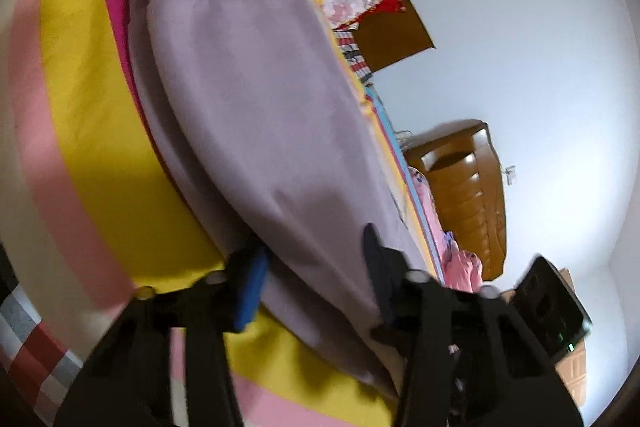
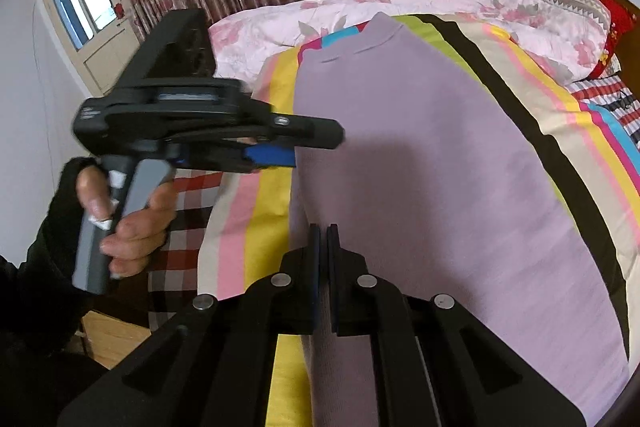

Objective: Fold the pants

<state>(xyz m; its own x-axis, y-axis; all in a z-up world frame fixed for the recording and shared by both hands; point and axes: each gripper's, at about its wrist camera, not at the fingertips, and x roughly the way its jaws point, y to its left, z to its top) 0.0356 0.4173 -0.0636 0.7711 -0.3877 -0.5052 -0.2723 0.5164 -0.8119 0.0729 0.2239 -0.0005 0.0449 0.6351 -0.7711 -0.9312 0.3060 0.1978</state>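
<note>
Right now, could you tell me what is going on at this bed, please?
A person with a handheld gripper in each hand is folding lilac pants spread on a striped bedspread. The right gripper is shut on the pants' near edge. The left gripper is open, its fingers straddling a raised fold of the cloth.

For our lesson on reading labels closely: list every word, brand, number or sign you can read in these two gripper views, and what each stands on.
No text can be read in either view.
left gripper: a small pale mark on the rear of its body, too blurred to read.
right gripper: only a green light on its body, no letters.
pants: plain lilac, no label showing.
striped sheet: colour bands only.
</note>
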